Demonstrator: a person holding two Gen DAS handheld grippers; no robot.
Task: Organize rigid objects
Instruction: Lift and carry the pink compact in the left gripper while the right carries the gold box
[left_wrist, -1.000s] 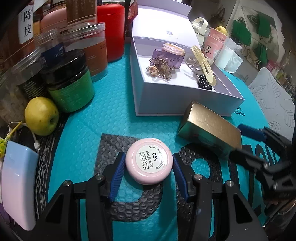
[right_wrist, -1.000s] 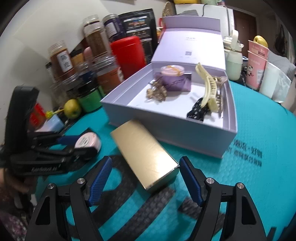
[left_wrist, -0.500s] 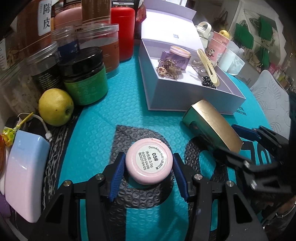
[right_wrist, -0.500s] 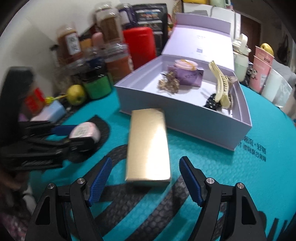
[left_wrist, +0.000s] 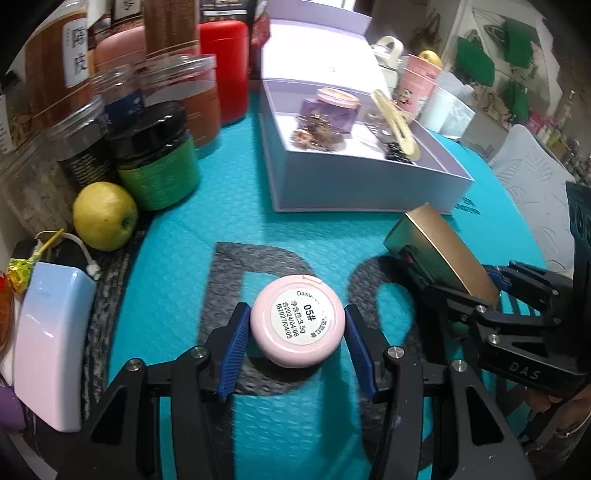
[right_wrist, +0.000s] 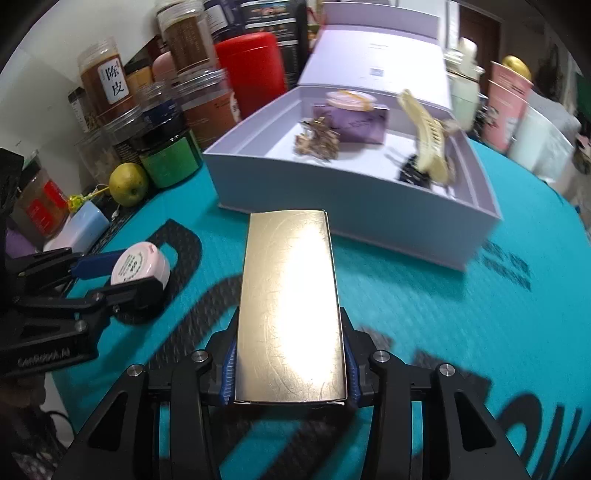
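A pink round tin (left_wrist: 297, 328) with a white label rests on the teal mat, and my left gripper (left_wrist: 296, 309) is shut on its sides. The right wrist view shows that tin (right_wrist: 140, 264) in the left gripper (right_wrist: 140, 271) at the left. A long gold box (right_wrist: 291, 295) lies lengthwise between the fingers of my right gripper (right_wrist: 290, 321). Its jaws are closing and the blue pads press the box's long sides. From the left wrist, the gold box (left_wrist: 439, 243) and right gripper (left_wrist: 458, 277) are at the right. Behind stands an open white box (right_wrist: 332, 206) holding a purple jar, hair clips and trinkets.
Several jars (left_wrist: 155, 162) and a red canister (left_wrist: 223, 70) crowd the back left, with a yellow-green fruit (left_wrist: 105, 216) and a pale blue device (left_wrist: 51, 332) by the mat's left edge. Cups (right_wrist: 506, 99) stand behind the white box (left_wrist: 362, 184) at the right.
The right gripper has slid forward over the gold box and its jaws have narrowed onto the box's sides; the box now lies straight between the fingers. The left gripper keeps its hold on the tin.
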